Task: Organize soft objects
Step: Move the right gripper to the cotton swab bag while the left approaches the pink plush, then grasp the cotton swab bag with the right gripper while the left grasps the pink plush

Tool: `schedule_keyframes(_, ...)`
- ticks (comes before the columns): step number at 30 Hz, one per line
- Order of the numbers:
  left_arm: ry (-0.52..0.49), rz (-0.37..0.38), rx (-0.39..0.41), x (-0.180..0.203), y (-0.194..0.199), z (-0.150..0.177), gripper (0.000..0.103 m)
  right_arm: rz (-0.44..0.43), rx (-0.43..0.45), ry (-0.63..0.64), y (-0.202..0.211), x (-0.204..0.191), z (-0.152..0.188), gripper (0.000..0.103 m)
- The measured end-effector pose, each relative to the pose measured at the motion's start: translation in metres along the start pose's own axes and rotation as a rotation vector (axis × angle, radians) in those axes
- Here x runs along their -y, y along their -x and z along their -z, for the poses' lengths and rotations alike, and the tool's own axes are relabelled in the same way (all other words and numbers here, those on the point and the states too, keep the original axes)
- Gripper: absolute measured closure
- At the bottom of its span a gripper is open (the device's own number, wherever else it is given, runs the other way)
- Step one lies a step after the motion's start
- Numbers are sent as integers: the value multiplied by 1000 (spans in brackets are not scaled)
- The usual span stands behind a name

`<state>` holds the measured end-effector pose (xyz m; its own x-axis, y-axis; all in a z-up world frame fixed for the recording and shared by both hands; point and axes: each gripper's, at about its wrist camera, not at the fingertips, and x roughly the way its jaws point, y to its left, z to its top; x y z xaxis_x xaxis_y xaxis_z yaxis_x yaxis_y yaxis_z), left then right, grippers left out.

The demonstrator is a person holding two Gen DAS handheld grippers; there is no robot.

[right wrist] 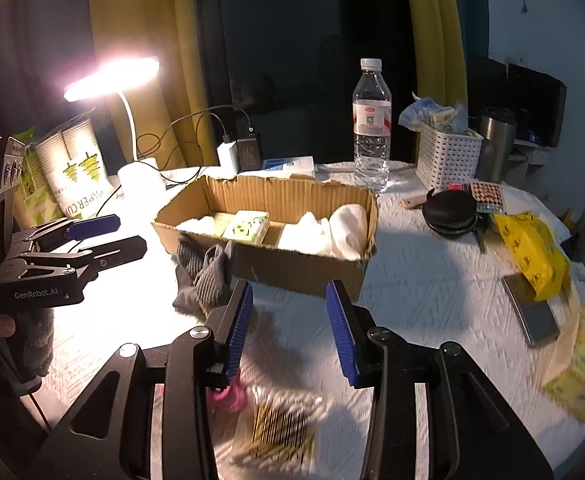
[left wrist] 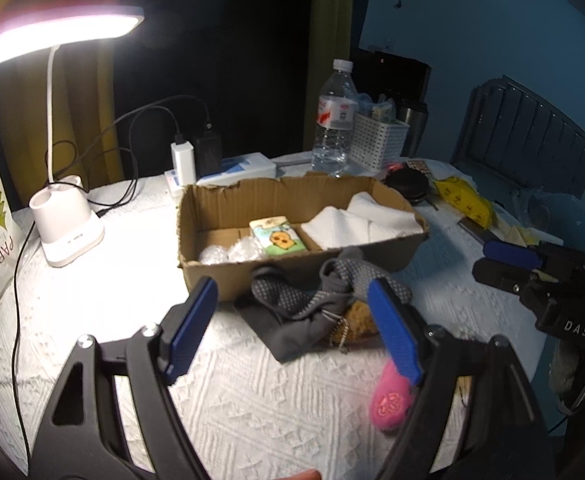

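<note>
Grey sock bundle (left wrist: 312, 300) lies on the white tablecloth (left wrist: 92, 300) against the front wall of one cardboard box (left wrist: 228, 280), just ahead of and between the left gripper's (left wrist: 296, 320) two blue fingers (left wrist: 194, 320). How many socks are in the bundle is unclear; looks like a pair knotted together.

Left gripper: jaws spread wide, holding nothing.

Right gripper (right wrist: 288, 332): jaws likewise well apart, nothing between them.

In the box, counted: one white folded cloth (left wrist: 364, 220) at the right end, one tissue pack (left wrist: 278, 236) mid-box, a clear crinkled clump (left wrist: 232, 254) at the left end, too glary to identify.

One pink soft item (left wrist: 390, 400) sits partly hidden behind the left gripper's right finger. A brown fuzzy thing (left wrist: 358, 320) with a bead chain is half covered by the socks.

Below the right gripper's fingers, one packet of cotton swabs (right wrist: 280, 428), blurred.

One lit desk lamp (left wrist: 68, 216), one water bottle (left wrist: 334, 120).
</note>
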<state>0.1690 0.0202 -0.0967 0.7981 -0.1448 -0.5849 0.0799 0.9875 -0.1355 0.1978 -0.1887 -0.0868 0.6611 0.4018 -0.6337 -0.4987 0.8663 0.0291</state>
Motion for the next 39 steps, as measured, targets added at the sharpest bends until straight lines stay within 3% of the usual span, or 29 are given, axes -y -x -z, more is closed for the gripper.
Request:
schedule_keyframes(2,-4,9,-4,6,2,5,24,0,-4,-4,4,-1,6,55)
schedule_keyframes(11,-38,34,-41,29,5,25,23,-14,-32,-20,10,-1,34,54)
schedule_keyframes(17,-54,42,-86,43,2,40,23,-34,-58,-33,7,1,51,48)
schedule_keyframes(26,-94,56,-162,65,-13,56,23,-59,-113,-56,-2,10,77,46)
schedule_keyframes(39,-155,12,-279,87,-43,66,23,-134,-160,-89,-13,19,96,47)
